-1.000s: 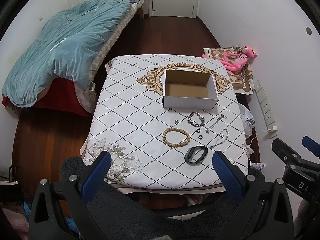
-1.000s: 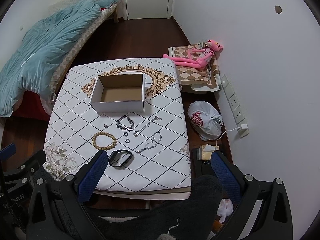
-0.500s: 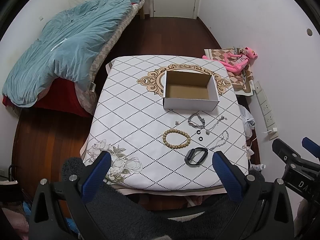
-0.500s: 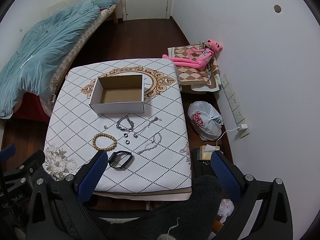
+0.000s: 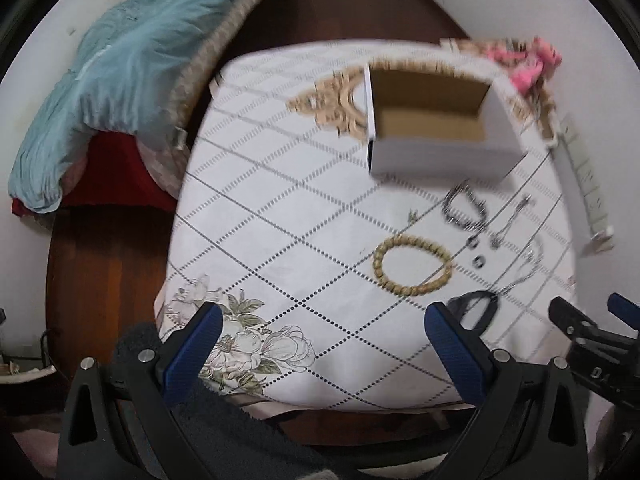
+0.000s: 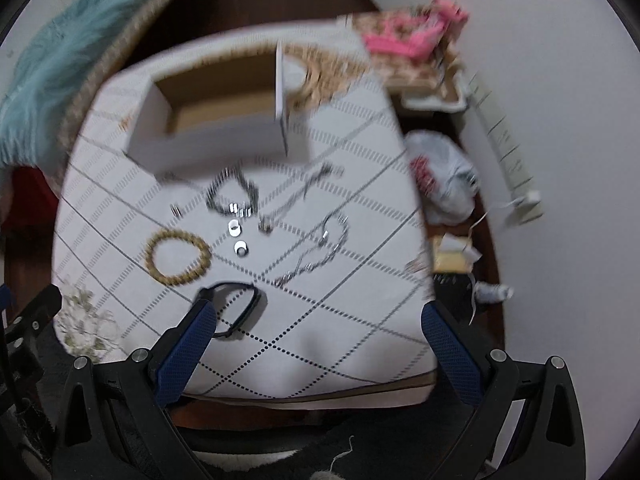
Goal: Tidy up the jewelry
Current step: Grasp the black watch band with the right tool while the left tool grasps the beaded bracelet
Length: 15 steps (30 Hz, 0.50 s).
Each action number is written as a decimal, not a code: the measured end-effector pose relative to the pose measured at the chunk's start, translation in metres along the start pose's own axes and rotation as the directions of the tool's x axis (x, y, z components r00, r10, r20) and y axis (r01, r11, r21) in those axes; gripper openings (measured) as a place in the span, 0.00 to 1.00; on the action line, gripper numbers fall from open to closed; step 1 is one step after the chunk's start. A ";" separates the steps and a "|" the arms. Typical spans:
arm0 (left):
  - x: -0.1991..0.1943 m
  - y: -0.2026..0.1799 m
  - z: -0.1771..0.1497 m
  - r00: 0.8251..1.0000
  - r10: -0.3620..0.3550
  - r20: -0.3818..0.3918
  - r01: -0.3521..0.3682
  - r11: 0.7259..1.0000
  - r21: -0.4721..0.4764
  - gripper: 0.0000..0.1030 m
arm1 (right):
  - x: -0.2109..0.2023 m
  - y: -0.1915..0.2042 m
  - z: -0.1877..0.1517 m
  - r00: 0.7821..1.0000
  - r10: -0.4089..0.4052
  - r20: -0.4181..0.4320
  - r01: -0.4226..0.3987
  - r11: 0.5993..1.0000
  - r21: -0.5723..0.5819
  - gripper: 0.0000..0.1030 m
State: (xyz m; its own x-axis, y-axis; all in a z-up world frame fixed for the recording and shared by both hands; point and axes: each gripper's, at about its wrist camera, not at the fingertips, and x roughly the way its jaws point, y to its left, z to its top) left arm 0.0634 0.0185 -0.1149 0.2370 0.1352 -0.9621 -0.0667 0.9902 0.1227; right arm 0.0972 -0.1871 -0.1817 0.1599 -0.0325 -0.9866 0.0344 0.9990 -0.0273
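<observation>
A: What is nearest?
B: The left gripper (image 5: 322, 330) and right gripper (image 6: 316, 328), both with jaws spread wide and holding nothing, above the near edge of the table (image 6: 320, 364).
A: And the jewelry?
B: A black band (image 6: 240, 312) lies just past the right gripper's left finger. Farther on, a bead bracelet (image 6: 178, 256), two small rings (image 6: 238, 238) and silver chains (image 6: 316, 248). Beyond them stands an open cardboard box (image 5: 436, 128), apart from the jewelry.
</observation>
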 end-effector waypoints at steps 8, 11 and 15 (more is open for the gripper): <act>0.056 -0.007 -0.002 0.996 0.010 -0.094 -0.007 0.999 0.033 1.00 | 0.078 0.015 -0.007 0.989 0.057 -0.138 -0.051 0.998 0.042 0.81; 0.068 -0.007 -0.002 0.994 0.013 -0.112 -0.010 0.999 0.030 1.00 | 0.092 0.020 -0.010 0.984 0.086 -0.156 -0.079 0.996 0.051 0.71; 0.079 -0.004 -0.002 0.992 0.012 -0.129 -0.010 1.000 0.017 1.00 | 0.100 0.030 -0.012 0.983 0.096 -0.155 -0.092 0.995 0.033 0.57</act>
State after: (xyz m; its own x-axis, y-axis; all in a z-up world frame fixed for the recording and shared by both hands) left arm 0.0799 0.0246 -0.1916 0.1088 0.1416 -0.9839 -0.0528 0.9892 0.1365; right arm 0.1028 -0.1604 -0.2832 0.0075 0.0681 -0.9976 0.0524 0.9963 0.0684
